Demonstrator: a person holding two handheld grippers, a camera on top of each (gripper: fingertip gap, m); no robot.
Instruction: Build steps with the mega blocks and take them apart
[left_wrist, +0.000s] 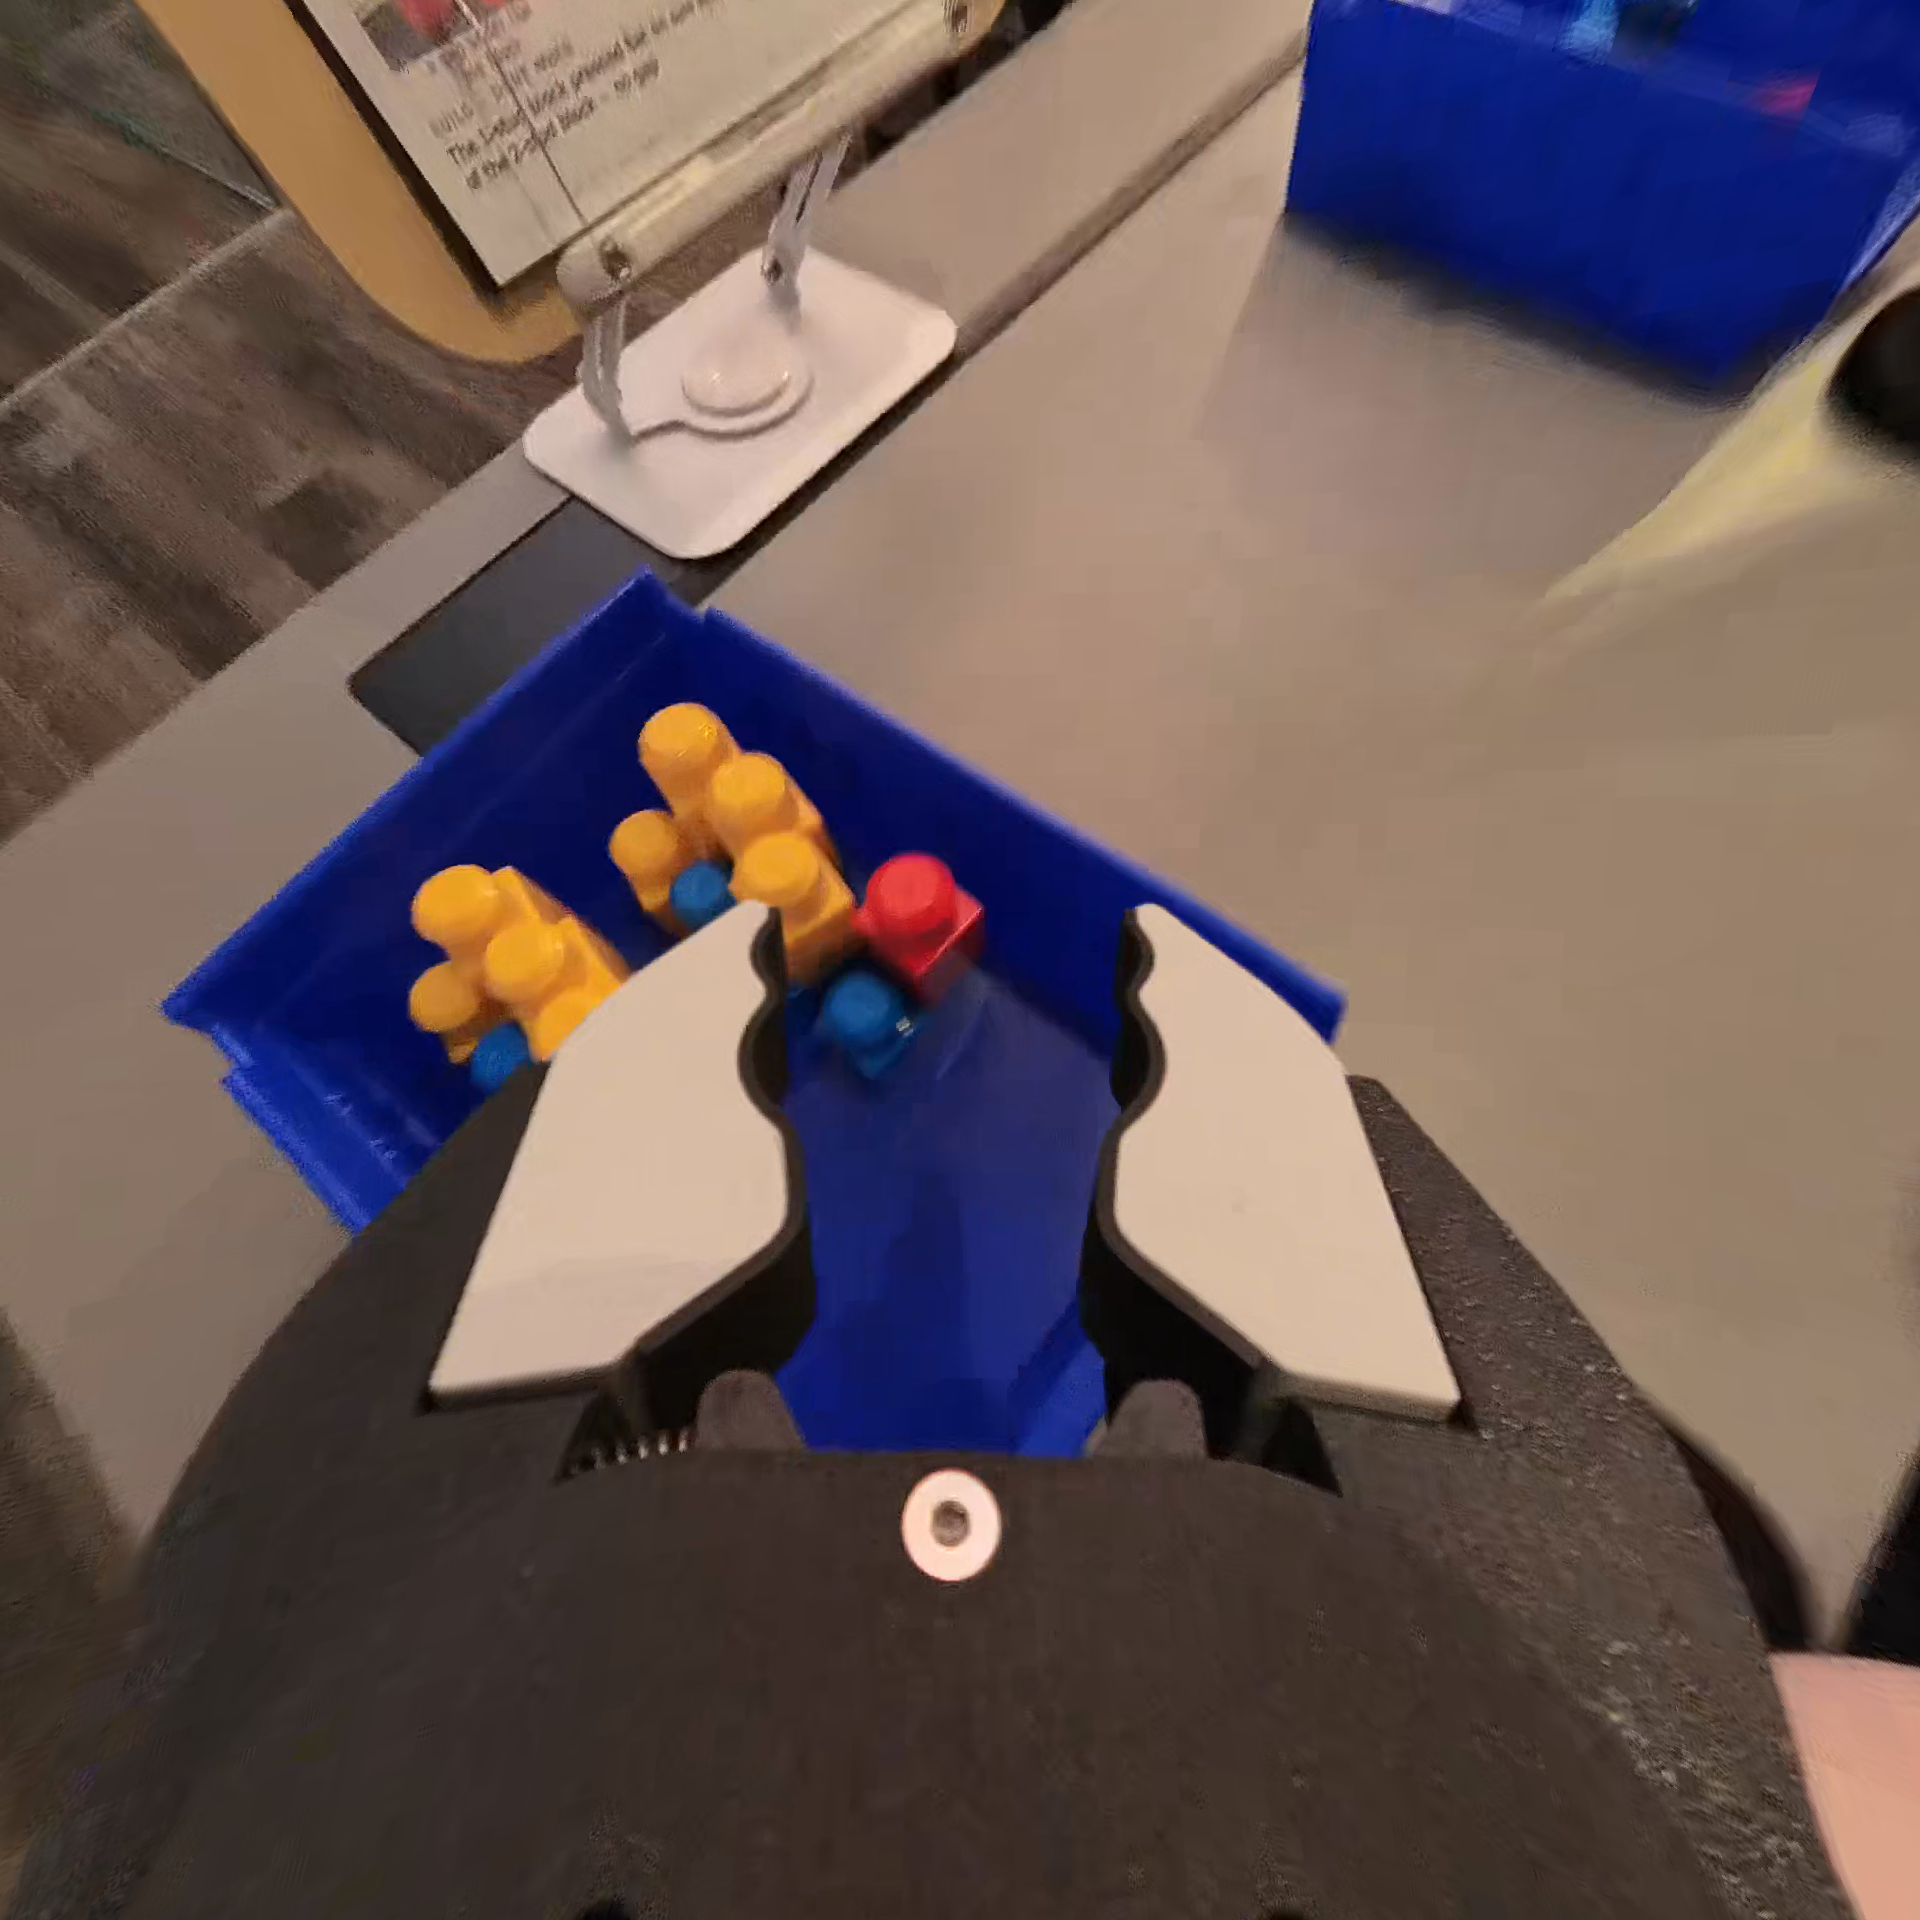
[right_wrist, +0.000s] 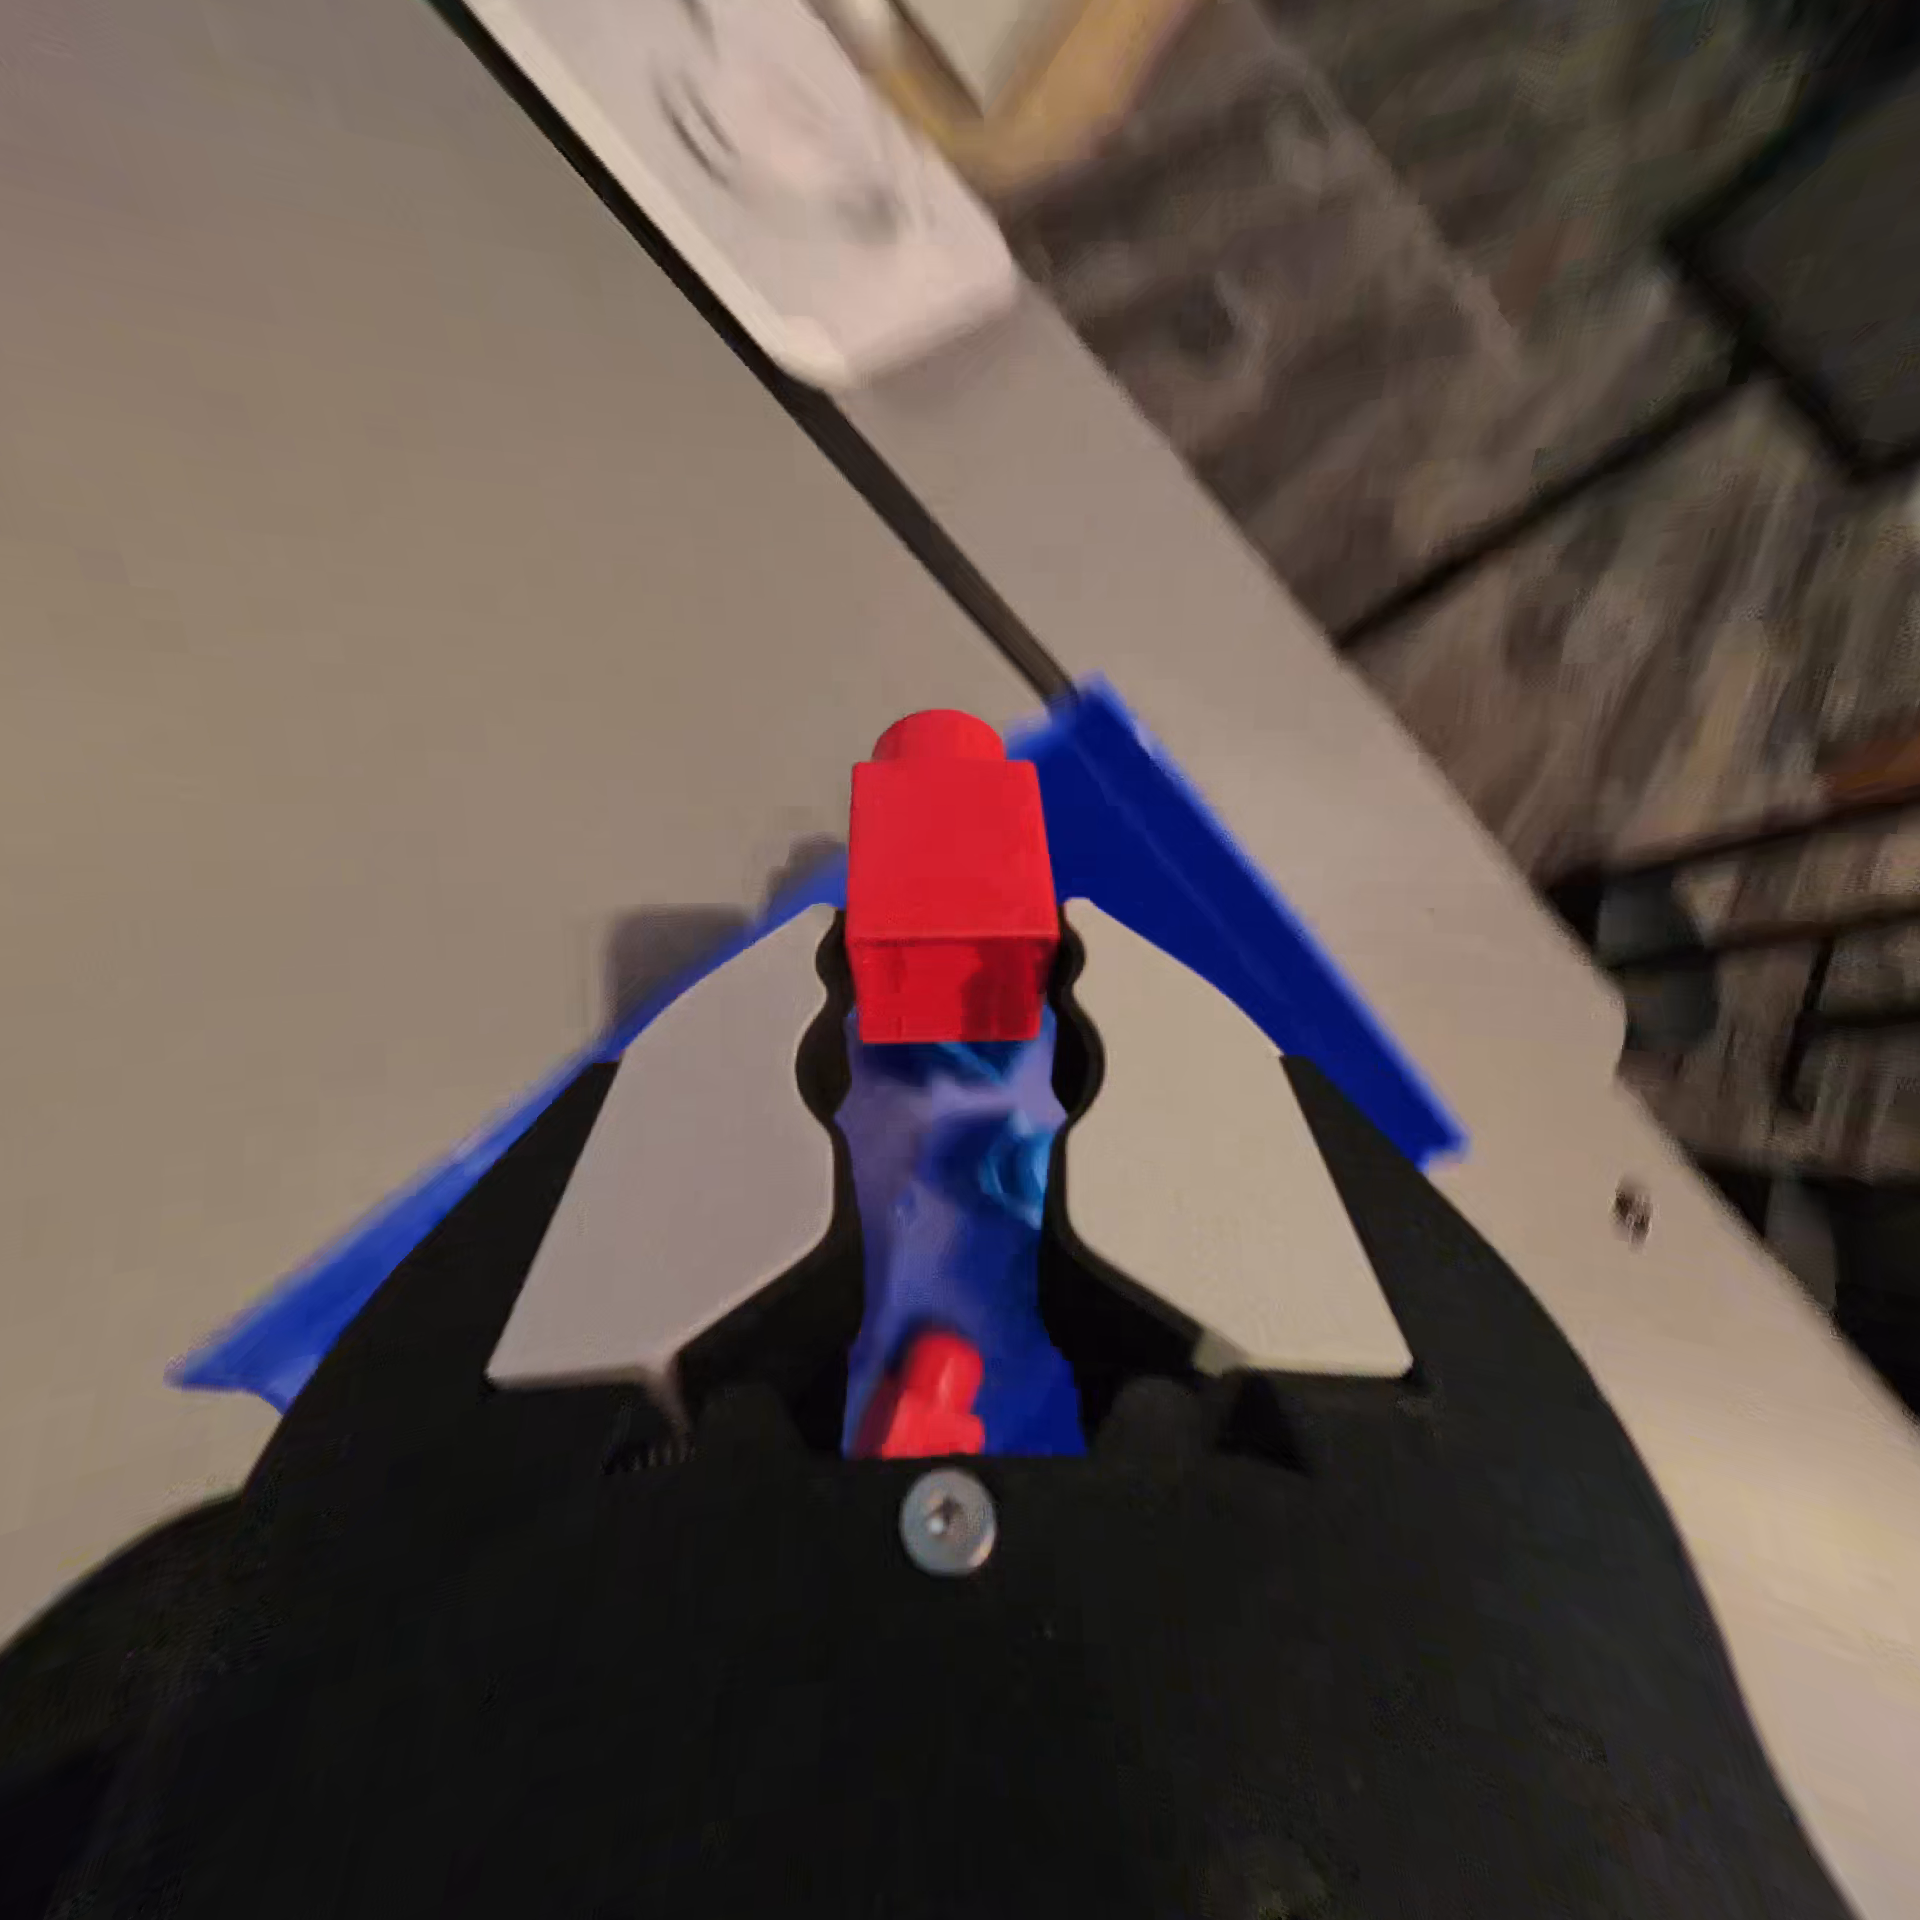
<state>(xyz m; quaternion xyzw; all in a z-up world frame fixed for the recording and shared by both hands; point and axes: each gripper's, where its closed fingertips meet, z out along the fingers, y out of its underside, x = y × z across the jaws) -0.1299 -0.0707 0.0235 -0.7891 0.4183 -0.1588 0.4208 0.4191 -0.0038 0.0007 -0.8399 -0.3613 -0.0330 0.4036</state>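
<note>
We grip a red block in our right gripper; our left gripper gapes empty. Blocks ahead in the blue bin suggest we next fetch a base piece.

Plastic bin: smooth, glossy blue. Yellow blocks at its 11 o'clock and the red block: smooth moulded plastic. Left gripper: grainy matt black body, smooth grey fingers. Table: matt grey
</note>
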